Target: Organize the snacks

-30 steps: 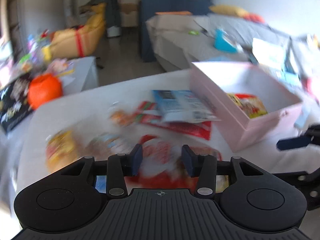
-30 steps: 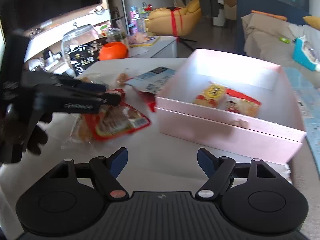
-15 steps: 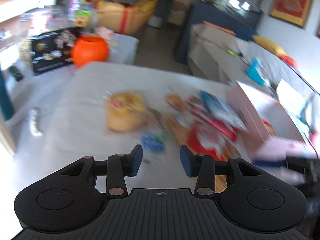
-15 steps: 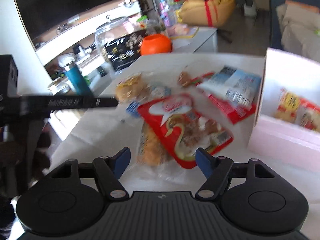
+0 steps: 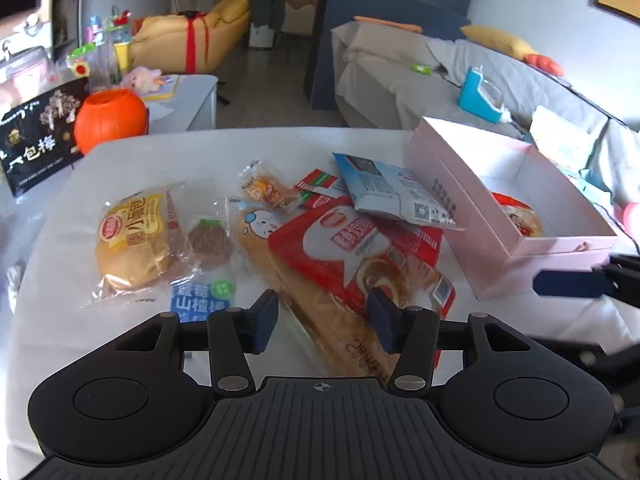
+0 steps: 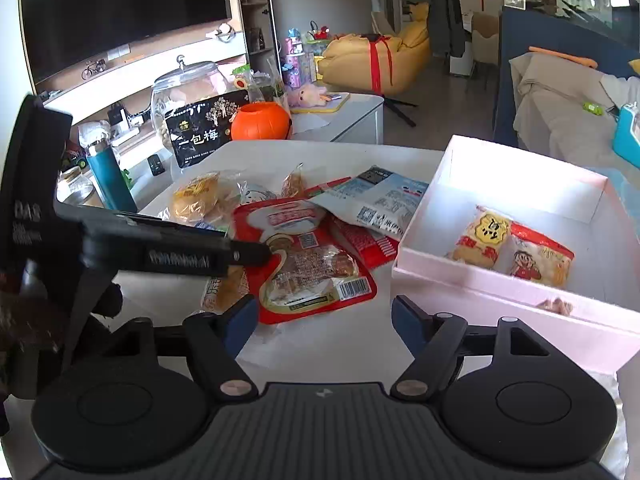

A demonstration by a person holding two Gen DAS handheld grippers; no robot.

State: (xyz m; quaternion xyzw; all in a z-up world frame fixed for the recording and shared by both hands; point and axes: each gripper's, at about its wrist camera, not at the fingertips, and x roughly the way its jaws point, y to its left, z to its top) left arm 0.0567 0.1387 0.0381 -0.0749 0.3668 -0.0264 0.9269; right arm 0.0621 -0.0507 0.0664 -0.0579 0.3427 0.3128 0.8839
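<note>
Both tongs are parted and hold nothing. Through the left wrist camera, the left gripper (image 5: 322, 322) hangs low over the pile of snacks, its blue pads set moderately apart on either side of the long pale bread loaf in clear crinkly film (image 5: 304, 280), though whether they touch it I cannot tell. Overlapping that loaf lies the glossy red-and-white foil pouch (image 5: 360, 248); a pale blue flat sachet (image 5: 394, 196) rests across the pouch's far corner. To the left sits a round bun in a yellow-printed clear wrapper (image 5: 134, 240). The shallow pink cardboard box (image 5: 452, 200) stands just right of the pile. Judging by this, the loaf is the likely pick: close on its firm middle, not the slippery loose film at the edges, and lift slowly so the pouch slides off rather than dragging along.

Through the right wrist camera, the right gripper (image 6: 323, 322) spreads wide above bare white tabletop (image 6: 320, 344), between the red pouch and the box wall. Two small puffy packets (image 6: 508, 248) already lie inside the box, leaving plenty of room.
</note>
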